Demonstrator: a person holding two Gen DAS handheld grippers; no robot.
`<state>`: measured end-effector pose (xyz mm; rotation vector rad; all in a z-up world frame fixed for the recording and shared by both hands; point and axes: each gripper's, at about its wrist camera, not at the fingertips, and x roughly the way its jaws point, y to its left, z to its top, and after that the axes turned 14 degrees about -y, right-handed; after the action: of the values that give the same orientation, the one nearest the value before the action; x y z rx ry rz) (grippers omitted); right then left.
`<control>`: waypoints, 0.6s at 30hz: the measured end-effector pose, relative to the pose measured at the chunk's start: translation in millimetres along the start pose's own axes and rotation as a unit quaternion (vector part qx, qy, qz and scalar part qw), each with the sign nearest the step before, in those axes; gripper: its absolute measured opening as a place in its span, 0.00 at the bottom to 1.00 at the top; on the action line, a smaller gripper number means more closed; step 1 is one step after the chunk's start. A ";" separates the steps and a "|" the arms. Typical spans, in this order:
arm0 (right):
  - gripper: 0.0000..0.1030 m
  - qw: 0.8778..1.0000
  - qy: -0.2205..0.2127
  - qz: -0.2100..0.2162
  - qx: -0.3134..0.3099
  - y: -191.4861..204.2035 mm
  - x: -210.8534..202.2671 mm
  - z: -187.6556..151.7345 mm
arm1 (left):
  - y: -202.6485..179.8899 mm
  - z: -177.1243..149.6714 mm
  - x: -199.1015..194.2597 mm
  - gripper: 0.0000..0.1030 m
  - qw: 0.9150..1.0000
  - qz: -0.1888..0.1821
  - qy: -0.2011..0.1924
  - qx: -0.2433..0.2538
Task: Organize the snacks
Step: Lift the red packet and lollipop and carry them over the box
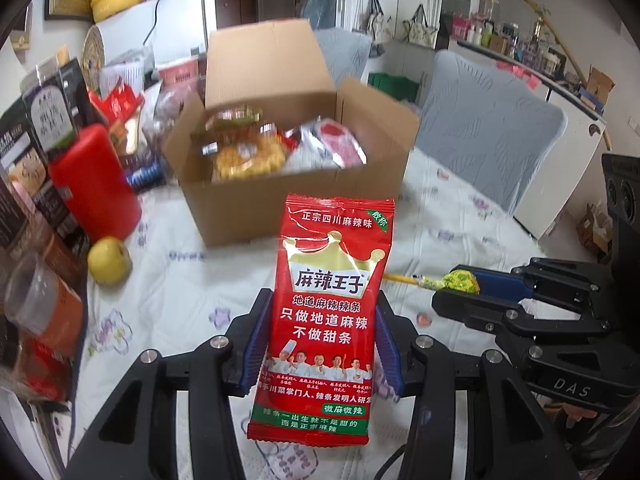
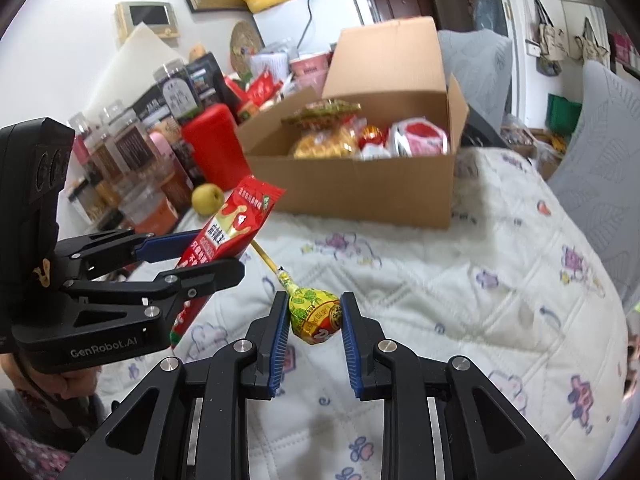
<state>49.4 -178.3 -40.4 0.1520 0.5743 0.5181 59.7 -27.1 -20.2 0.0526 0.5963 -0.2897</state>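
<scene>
My left gripper [image 1: 322, 320] is shut on a red spicy-strip snack packet [image 1: 328, 308], held upright above the quilted table. The same packet [image 2: 236, 228] shows edge-on in the right wrist view, clamped in the left gripper [image 2: 212, 254]. My right gripper [image 2: 314, 312] is shut on a lollipop [image 2: 316, 314] in a yellow-green wrapper, its stick pointing up and left. That lollipop [image 1: 460, 280] also sits in the right gripper [image 1: 470, 290] at the right of the left wrist view. Beyond both stands an open cardboard box [image 1: 280, 200] [image 2: 360, 196] holding several wrapped snacks.
A red canister [image 1: 94, 182], a yellow-green apple [image 1: 109, 261] and crowded jars and boxes [image 1: 36, 152] line the left side. Grey-covered chairs [image 1: 488, 136] stand behind the table. The floral quilt [image 2: 460, 300] lies bare in front of the box. A person's hand [image 2: 76, 380] holds the left gripper.
</scene>
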 end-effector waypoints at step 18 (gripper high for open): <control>0.24 0.995 -0.082 0.007 -0.051 -4.0 -5.1 89.7 | -0.1 90.0 1.7 0.46 0.995 -0.005 -0.094 0.030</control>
<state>97.2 -183.9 35.6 0.0994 0.3856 0.5418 110.2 -39.5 53.3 0.0789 0.4020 -0.3175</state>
